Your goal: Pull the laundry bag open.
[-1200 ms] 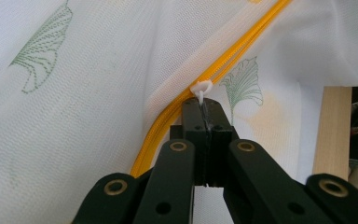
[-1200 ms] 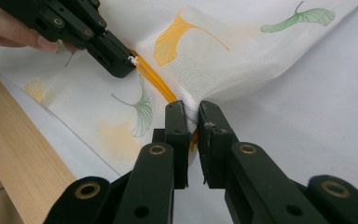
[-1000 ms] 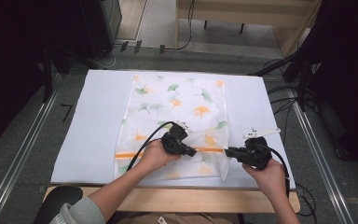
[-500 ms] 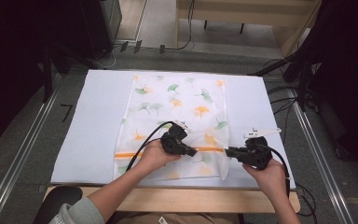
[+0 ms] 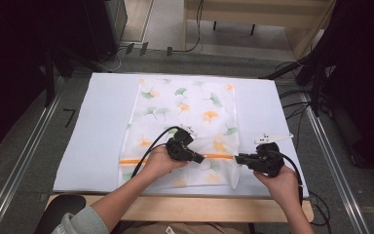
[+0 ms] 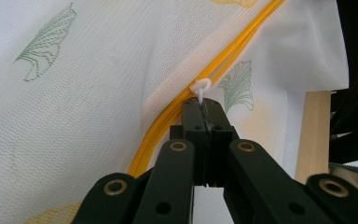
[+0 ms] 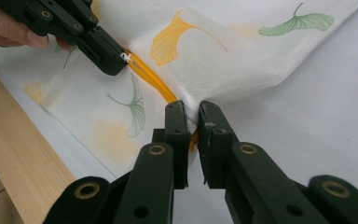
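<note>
This looked like a lab or test room rather than anyone's home. A plain wooden table (image 5: 185, 208) stood under a white sheet (image 5: 92, 146), with metal rails (image 5: 24, 161) running along both sides of it. Black cables (image 5: 185, 46) snaked over the grey carpet floor (image 5: 9, 195), dark equipment stands (image 5: 316, 83) stood at the edges, and pale wooden furniture (image 5: 253, 14) sat behind.

Leaf-print mesh bag (image 5: 185, 105) on white sheet (image 5: 97, 126), left gripper (image 5: 198, 158), right gripper (image 5: 238, 158) at orange zipper (image 5: 135, 161)
</note>
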A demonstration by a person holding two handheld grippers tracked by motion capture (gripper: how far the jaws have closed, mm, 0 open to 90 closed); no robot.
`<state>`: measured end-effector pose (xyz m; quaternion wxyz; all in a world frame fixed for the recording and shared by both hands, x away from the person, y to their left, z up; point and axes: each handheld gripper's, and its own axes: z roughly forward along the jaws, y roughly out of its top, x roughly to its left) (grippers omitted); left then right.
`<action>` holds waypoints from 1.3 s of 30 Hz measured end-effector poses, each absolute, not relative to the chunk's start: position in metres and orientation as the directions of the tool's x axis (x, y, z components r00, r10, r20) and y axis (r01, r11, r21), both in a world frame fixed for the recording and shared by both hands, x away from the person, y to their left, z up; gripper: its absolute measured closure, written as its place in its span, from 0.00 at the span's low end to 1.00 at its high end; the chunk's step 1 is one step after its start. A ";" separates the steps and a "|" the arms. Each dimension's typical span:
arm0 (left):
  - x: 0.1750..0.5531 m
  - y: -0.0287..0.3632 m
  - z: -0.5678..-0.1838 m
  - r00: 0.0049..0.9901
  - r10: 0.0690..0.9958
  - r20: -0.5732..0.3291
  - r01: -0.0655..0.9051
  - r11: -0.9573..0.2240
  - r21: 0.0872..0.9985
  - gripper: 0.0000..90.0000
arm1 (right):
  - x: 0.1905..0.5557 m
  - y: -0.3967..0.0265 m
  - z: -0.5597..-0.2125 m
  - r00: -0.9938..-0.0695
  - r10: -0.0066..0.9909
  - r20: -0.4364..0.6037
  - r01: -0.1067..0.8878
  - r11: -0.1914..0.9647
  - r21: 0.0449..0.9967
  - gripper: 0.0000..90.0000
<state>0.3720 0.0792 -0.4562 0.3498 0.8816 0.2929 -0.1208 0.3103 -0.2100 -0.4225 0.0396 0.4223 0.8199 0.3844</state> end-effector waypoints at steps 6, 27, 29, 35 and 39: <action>0.373 0.082 -0.459 0.791 0.442 -0.423 0.612 -0.580 0.538 1.00 | 0.311 -0.211 -0.423 -0.637 0.727 0.255 0.663 0.349 0.663 0.94; 0.374 0.109 -0.456 0.765 0.491 -0.417 0.643 -0.563 0.518 1.00 | 0.313 -0.214 -0.423 -0.632 0.734 0.249 0.668 0.353 0.655 0.94; 0.373 0.109 -0.455 0.765 0.492 -0.416 0.644 -0.562 0.519 1.00 | 0.313 -0.214 -0.424 -0.632 0.734 0.248 0.668 0.353 0.655 0.94; 0.373 0.108 -0.455 0.766 0.491 -0.415 0.643 -0.562 0.521 1.00 | 0.313 -0.214 -0.424 -0.632 0.734 0.248 0.669 0.354 0.654 0.94; 0.372 0.107 -0.454 0.767 0.492 -0.411 0.641 -0.563 0.523 1.00 | 0.313 -0.215 -0.424 -0.632 0.735 0.246 0.668 0.356 0.654 0.94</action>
